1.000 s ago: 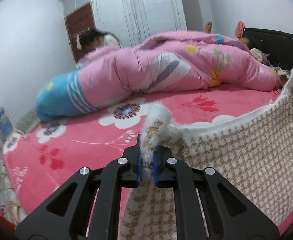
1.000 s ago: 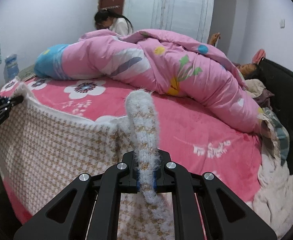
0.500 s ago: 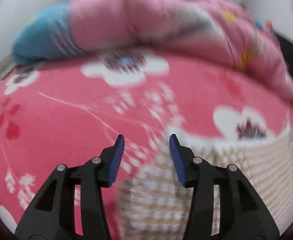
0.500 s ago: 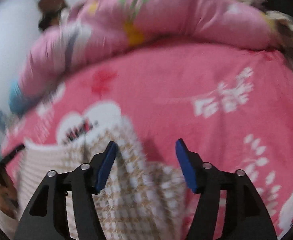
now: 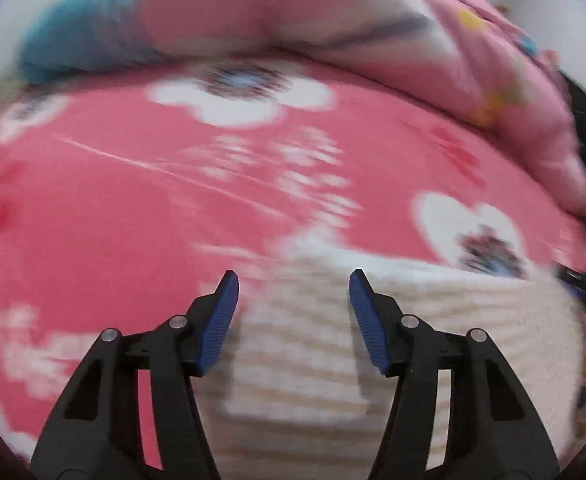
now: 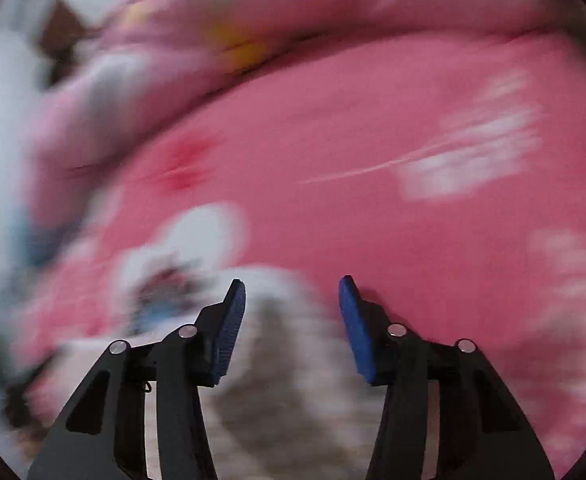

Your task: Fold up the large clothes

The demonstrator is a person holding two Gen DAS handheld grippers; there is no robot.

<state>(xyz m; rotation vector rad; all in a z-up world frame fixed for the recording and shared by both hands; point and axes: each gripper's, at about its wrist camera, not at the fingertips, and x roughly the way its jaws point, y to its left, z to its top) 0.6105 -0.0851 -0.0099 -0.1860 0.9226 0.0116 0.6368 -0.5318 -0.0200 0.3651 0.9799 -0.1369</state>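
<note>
pink bed sheet with white flowers across most of the left wrist view, all of it smeared by motion blur. heaped along the far edge, a pink quilt with a blue end at the left. nearer, on the sheet, the cream and tan houndstooth garment, spread flat from the middle to the right edge, its fluffy white border on the far side. left gripper over the garment's left part, jaws apart and widening, blue pads clear of the cloth, nothing pinched. at the far right rim, a dark bit of the other tool, too blurred to read.

same pink sheet in the right wrist view, blurrier still, with white printed marks at the right and the quilt banked along the top and left. right gripper above a fuzzy pale end of the garment, which lies between and below the fingers. jaws apart but drawing closer, pads not pressing the fabric as far as the blur allows.
</note>
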